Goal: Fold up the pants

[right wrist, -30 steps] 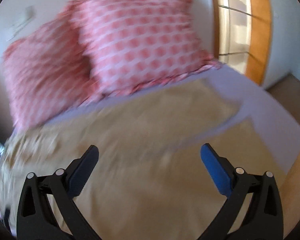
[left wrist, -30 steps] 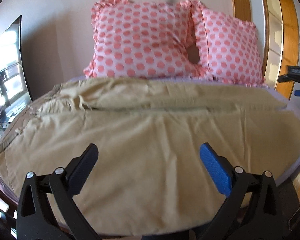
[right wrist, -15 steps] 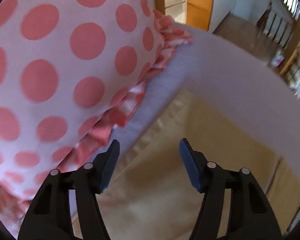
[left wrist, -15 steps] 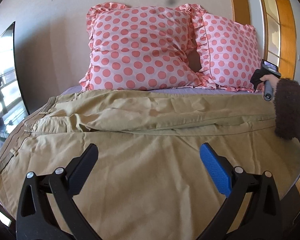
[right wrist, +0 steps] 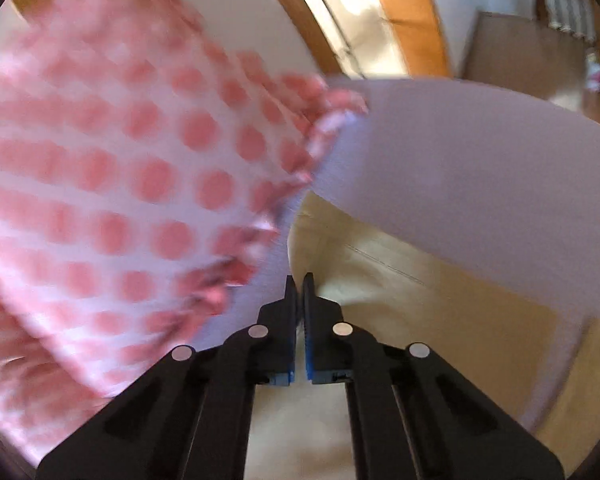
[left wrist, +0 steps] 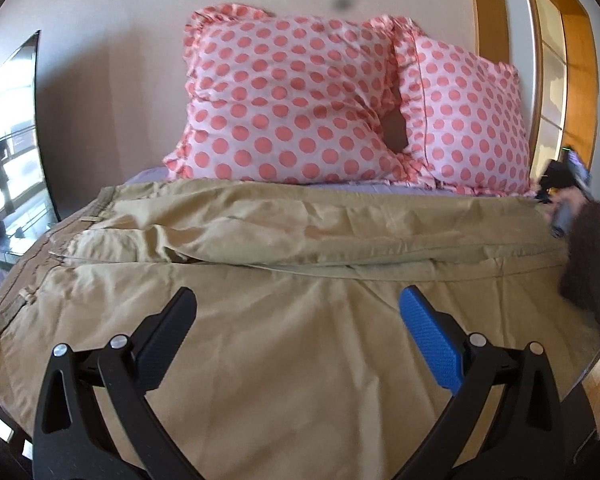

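bed (left wrist: 380, 189): lilac sheet, showing bare only past the pants at 12 o'clock in the left view and as a broad band from 1 to 3 o'clock in the right view.
pants (left wrist: 300, 352): tan, spread across the bed, waistband at 9 o'clock, leg ends at 3 o'clock; the far leg lies along the near one with a long seam between them.
handling: I judge the cloth light, soft and limp; it will sag and crease if lifted by one point, though it should not slip in rubber pads. Best holds look like the hem corners and the waistband, one per claw.
pillows (left wrist: 292, 108): two pink dotted ones, standing against the wall at 12 o'clock, just beyond the pants.
left claw (left wrist: 298, 340): released, jaws wide apart, hovering over the near leg with cloth filling the gap below; not gripping.
right claw (right wrist: 299, 284): clenched at the far hem corner (right wrist: 312, 236), near the pillow frill at 10 o'clock; jaws nearly touching, cloth bunched at the tips, so likely pinching the pants, though blur prevents certainty.
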`<state>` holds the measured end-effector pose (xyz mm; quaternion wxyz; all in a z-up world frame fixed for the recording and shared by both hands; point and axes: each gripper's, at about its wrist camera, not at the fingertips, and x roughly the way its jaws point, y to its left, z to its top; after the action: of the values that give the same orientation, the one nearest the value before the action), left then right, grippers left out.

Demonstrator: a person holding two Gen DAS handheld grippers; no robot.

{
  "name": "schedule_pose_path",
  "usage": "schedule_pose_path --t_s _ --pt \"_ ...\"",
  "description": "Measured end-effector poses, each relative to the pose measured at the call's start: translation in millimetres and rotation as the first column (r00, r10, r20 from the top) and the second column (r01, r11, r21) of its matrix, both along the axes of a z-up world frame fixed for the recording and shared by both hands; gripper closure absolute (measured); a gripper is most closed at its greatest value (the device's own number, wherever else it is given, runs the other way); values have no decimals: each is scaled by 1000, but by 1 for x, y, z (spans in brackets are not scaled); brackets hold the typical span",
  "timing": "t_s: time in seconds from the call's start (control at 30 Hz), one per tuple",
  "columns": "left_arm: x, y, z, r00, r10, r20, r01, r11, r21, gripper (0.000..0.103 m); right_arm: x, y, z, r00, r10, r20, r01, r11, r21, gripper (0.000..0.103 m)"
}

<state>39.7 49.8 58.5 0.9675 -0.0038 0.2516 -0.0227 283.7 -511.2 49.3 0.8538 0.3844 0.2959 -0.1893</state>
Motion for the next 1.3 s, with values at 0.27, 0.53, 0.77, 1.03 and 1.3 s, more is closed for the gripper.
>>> schedule_pose_path --t_s 0.27,0.53,0.77,1.03,1.3 --pt "-11 44 18 998 53 40 -49 995 -83 2 -230 21 5 957 75 282 -118 983 141 100" --pt "16 93 39 999 -18 33 26 964 -266 2 -264 15 -40 985 70 157 -119 936 332 84" --pt "54 126 46 999 36 -40 -47 951 -305 2 -261 13 -46 994 61 88 -85 949 305 95" --pt "146 152 25 964 59 -258 -160 906 -392 6 -267 -3 -31 969 28 245 -91 964 249 102" --pt "241 174 -15 876 174 -450 -342 881 -326 38 -265 -7 -27 967 32 252 -98 962 255 102"
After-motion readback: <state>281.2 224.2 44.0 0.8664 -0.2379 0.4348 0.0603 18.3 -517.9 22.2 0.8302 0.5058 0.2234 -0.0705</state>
